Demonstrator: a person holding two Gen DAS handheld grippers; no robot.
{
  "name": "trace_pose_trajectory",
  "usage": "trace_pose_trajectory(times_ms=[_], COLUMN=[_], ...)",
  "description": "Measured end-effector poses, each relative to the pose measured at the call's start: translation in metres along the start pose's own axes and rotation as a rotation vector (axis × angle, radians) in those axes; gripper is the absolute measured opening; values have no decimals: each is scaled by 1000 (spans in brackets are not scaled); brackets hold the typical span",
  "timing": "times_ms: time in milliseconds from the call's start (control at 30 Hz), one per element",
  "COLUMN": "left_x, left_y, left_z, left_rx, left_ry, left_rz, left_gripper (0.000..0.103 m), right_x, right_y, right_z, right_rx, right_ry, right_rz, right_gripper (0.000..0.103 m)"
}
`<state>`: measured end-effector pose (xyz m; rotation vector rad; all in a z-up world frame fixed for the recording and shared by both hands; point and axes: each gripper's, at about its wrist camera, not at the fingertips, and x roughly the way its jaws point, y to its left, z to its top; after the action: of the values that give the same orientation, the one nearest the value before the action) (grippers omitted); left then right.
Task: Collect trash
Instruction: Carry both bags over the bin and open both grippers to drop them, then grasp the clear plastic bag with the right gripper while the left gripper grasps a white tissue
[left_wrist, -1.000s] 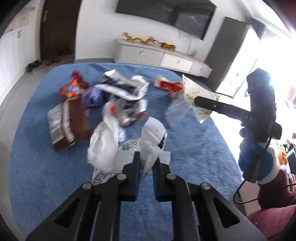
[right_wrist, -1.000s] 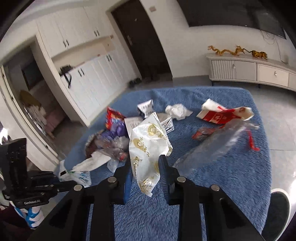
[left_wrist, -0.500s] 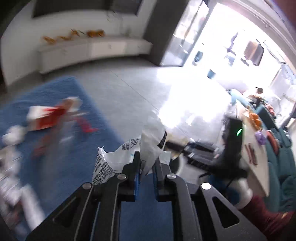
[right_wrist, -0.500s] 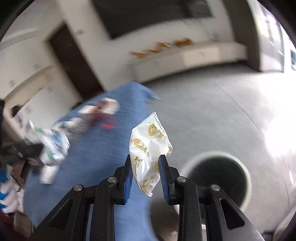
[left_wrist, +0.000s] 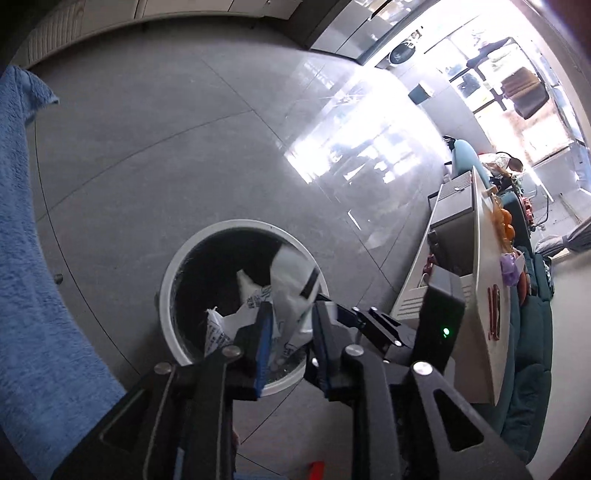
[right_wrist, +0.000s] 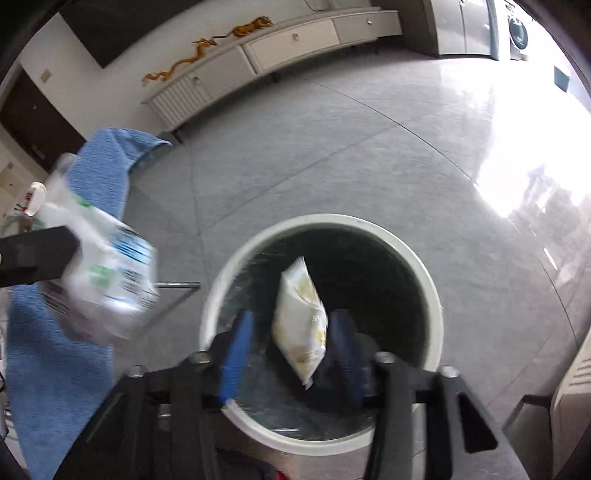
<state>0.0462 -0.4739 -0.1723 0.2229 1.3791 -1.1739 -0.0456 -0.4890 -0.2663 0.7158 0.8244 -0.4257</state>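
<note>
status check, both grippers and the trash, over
Both grippers over the bin, fingers just opened. Right gripper: yellow wrapper loose between its fingers. Left gripper: white wrapper slipping out. Nothing blocking.

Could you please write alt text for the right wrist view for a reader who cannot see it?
The right claw, its jaws just opened, frees a white-and-gold wrapper above a round white bin on grey floor.
</note>
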Motion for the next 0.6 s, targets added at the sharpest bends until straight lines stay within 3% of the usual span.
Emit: trace_pose_trajectory(times_ms=[100, 300, 467, 600], left_x=[-7, -45, -107, -157], left_y=[-2, -9, 3, 25], left_z=[1, -21, -67, -106], left_rx=[-17, 56, 89, 69], left_ry=[-11, -98, -207, -283], left_rz=[-16, 43, 156, 204], left_gripper=[36, 36, 36, 36], right_x=[-3, -20, -51, -77], right_y=[-17, -18, 28, 86], right_z=[-4, -5, -2, 2], right_rx=[7, 4, -79, -170], right_ry=[-5, -31, -89, -151], right_rz=[-30, -56, -29, 19], right_gripper=[56, 58, 58, 58])
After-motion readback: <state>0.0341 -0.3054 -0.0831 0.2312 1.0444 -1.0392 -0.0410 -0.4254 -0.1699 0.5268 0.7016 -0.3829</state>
